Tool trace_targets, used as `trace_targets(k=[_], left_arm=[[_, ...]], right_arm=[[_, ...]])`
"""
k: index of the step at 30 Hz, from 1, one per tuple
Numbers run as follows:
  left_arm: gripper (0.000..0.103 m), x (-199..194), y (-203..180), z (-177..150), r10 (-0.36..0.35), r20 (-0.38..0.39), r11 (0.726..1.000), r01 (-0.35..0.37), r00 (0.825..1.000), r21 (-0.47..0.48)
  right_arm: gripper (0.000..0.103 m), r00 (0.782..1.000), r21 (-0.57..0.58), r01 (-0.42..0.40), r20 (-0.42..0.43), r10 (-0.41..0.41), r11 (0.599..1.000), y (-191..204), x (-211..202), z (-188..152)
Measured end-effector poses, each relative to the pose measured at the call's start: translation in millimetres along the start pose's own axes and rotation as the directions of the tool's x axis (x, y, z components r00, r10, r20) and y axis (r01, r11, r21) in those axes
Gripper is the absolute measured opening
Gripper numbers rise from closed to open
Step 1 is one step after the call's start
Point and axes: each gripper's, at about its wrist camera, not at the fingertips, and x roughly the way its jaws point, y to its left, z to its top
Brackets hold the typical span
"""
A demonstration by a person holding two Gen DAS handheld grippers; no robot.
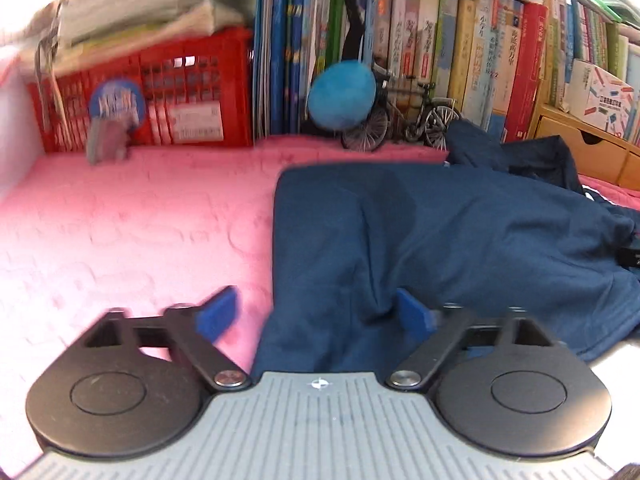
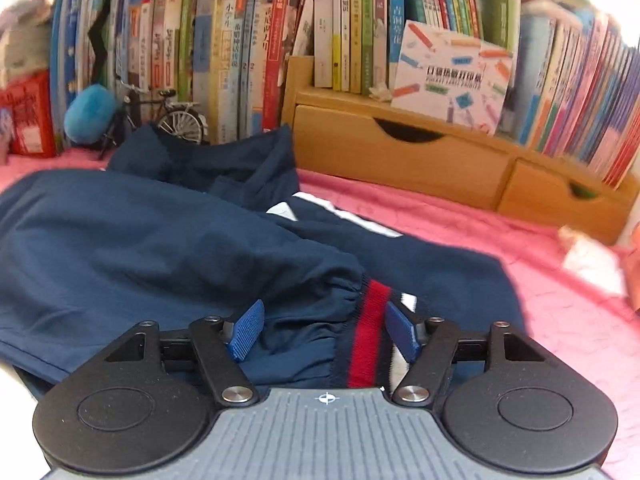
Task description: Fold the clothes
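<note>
Left tongs: blue pads spread wide, gripping nothing; the left pad sits over the pink quilted cover, the right pad over the near edge of the navy garment. Navy garment: spread ahead and to the right of the left tongs, its straight left edge running away from them; a further bunched portion lies beyond, toward the shelf. Right tongs: pads wide apart, holding nothing, straddling the garment's gathered cuff, which carries a red stripe on navy ribbing; whether the pads touch the cloth cannot be told. White stripes of the garment show beyond the right tongs. Far background, past both tongs: rows of upright books; a red plastic crate ahead-left of the left tongs; a blue plush ball touching a small model bicycle; a wooden drawer unit ahead-right of the right tongs, with a printed card leaning on top.
</note>
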Motion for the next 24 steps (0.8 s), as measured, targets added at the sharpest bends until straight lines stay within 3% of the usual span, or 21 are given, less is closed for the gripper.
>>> trace_targets(k=[4, 8, 13, 20, 24], left_arm=[[0.079, 2.0, -9.4, 25.3, -0.022, 0.051, 1.0, 0.021, 0.998, 0.014], [0.073, 28.7, -26.5, 40.8, -0.029, 0.024, 0.999, 0.028, 0.999, 0.028], [0.075, 51.3, -33.9, 30.9, 0.061, 0.005, 0.994, -0.061, 0.998, 0.086], [0.08, 59.5, -20.9, 32.1, 0.061, -0.018, 0.998, -0.06, 0.998, 0.032], [0.089, 61.1, -21.3, 35.3, 0.109, -0.029, 0.994, -0.108, 0.994, 0.035]], right_arm=[[0.064, 0.999, -0.078, -0.016, 0.048, 0.02, 0.997, 21.3, -12.7, 15.2], [0.064, 0.997, -0.058, -0.072, 0.034, 0.074, 0.996, 38.1, -4.4, 32.5], [0.064, 0.995, -0.077, -0.102, -0.001, 0.102, 0.992, 51.7, 8.4, 33.9], [0.067, 0.993, -0.012, -0.113, -0.019, 0.113, 0.993, 42.6, 28.6, 30.0], [0.075, 0.993, 0.02, -0.118, -0.017, 0.118, 0.993, 37.5, 32.5, 29.5]])
